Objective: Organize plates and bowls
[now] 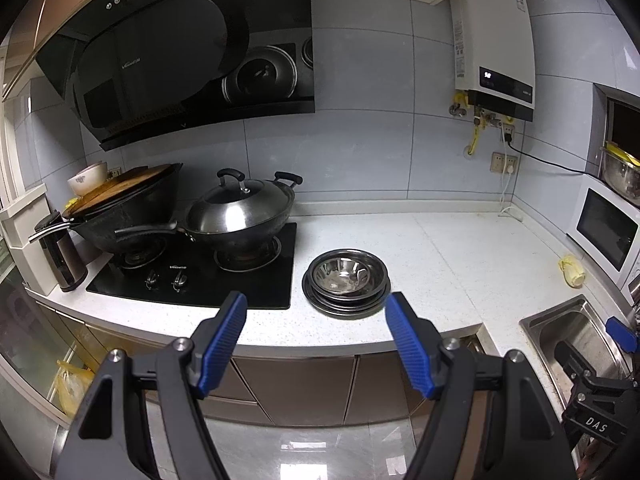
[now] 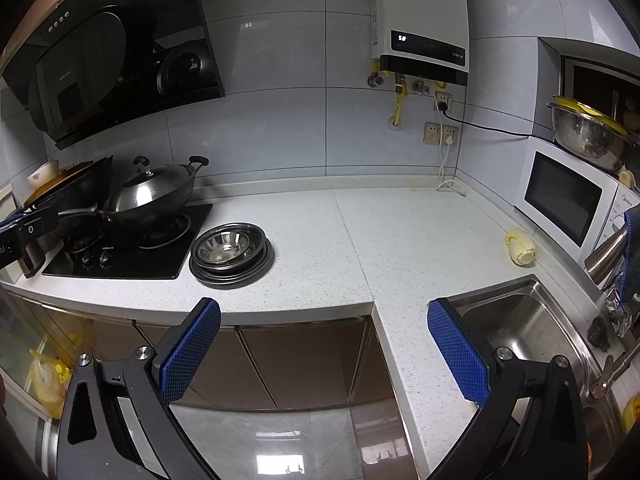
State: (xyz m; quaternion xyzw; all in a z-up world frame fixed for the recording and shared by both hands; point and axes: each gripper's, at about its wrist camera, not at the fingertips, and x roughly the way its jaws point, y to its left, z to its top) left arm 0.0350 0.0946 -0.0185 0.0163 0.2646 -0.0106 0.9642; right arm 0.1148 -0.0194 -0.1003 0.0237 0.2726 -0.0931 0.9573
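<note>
Nearest the left wrist camera, the left hand-held gripper (image 1: 316, 312) has its blue-padded fingers (image 1: 224, 344) spread wide apart with nothing between them, held out over the floor just in front of the worktop (image 1: 440, 248) edge. The right hand-held gripper (image 2: 324, 316) is likewise spread apart and empty, hanging before the inner corner of the worktop, its right pad in front of the steel sink (image 2: 520, 328).

Just beyond the left gripper, near the worktop's front edge, sits the stack of steel plates (image 1: 348, 304) with steel bowls (image 1: 344, 274) nested on top (how many of each I cannot tell). The stack stands just beside the right edge of the black gas hob (image 1: 200, 280), not touching either gripper.

Further back on the hob, a lidded wok (image 1: 240, 216) rests on the right burner and a darker wok (image 1: 132, 216), covered by a wooden board, on the left one. A dark flask (image 1: 60, 256) stands at the hob's left end.

Off to the right, a yellow crumpled thing (image 2: 520, 250) lies on the worktop near a white microwave (image 2: 564, 196), which carries a large steel basin (image 2: 588, 136).

Farthest away, on the tiled wall, hang the black range hood (image 1: 160, 52) and a white water heater (image 1: 496, 36).
</note>
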